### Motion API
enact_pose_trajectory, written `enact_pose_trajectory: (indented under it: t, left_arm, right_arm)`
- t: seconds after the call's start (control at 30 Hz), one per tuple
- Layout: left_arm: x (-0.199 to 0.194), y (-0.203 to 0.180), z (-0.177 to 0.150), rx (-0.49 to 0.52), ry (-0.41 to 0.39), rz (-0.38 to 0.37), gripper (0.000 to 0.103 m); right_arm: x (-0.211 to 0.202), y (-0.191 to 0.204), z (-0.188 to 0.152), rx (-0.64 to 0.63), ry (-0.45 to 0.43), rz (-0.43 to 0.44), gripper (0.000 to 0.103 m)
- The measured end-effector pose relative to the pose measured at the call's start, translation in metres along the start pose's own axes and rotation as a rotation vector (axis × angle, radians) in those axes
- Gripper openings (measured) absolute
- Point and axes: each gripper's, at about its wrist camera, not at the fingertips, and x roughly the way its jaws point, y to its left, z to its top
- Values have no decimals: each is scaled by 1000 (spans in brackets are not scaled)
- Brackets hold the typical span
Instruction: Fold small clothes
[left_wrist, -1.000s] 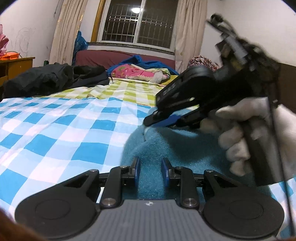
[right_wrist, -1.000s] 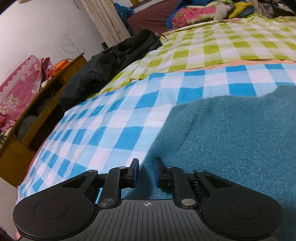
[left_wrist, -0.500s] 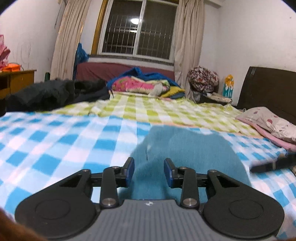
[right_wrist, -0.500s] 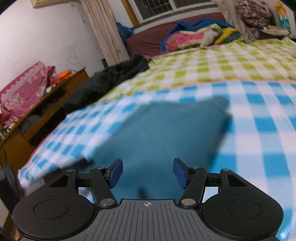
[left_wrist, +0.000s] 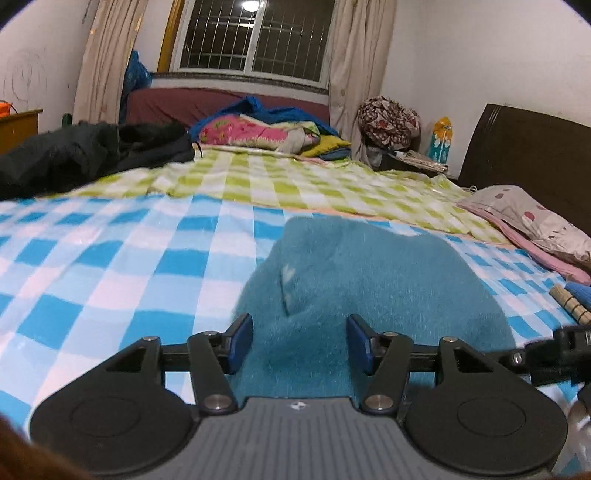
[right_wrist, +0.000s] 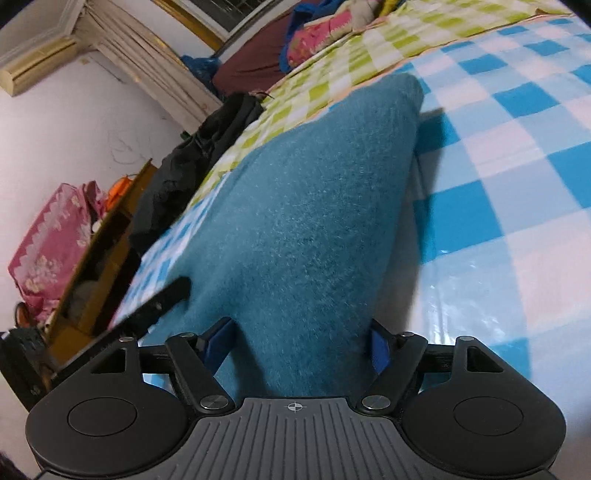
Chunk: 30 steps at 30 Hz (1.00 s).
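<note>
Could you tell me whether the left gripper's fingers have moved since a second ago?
Yes. The left gripper has opened: its fingers now stand much wider apart over the teal garment.

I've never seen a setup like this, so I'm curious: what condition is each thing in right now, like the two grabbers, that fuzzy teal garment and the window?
Left gripper: open, holding nothing, above the garment's near edge.
Right gripper: open, with garment between its fingers.
Teal garment: folded, lying on the blue checked sheet.
Window: appears shut, barred, dark outside.
Curtains: drawn aside.
</note>
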Motion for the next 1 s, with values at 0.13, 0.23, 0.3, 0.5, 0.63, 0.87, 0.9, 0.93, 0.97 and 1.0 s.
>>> enact_pose_trajectory:
  t: [0.13,0.23,0.3,0.5,0.63,0.87,0.9,0.93,0.97,1.0]
  left_arm:
    - [0,2,-10,-66,17,-16,63]
    - [-6,-6,-13,-63,37,-21,61]
    - [-11,-13,-15,-77,57,-41,61]
    - [-44,-48,-39,-72,117,-107,61]
    - [-73,-75,-64,-79,164,-160,60]
    - [-98,-103,-53,42,130,-60,60]
    - [-102,-104,-50,51,118,-50,60]
    - [-106,-105,-45,63,98,-39,60]
    - [-109,-106,-40,76,76,-25,60]
    - [-111,-108,-34,87,50,-17,60]
  right_arm:
    - [1,0,8,-10,38,-6,57]
    - [-7,-10,9,4,68,11,46]
    - [-16,-15,9,2,74,8,44]
    - [-57,-27,-5,-21,111,-24,43]
    - [-91,-32,-24,-45,146,-51,43]
    - [-127,-21,-38,-124,72,-136,47]
    - [-131,-17,-38,-142,50,-149,47]
    - [-134,-14,-38,-166,28,-163,47]
    - [-138,-10,-38,-203,-6,-184,47]
    - [-141,-7,-38,-229,-31,-198,47]
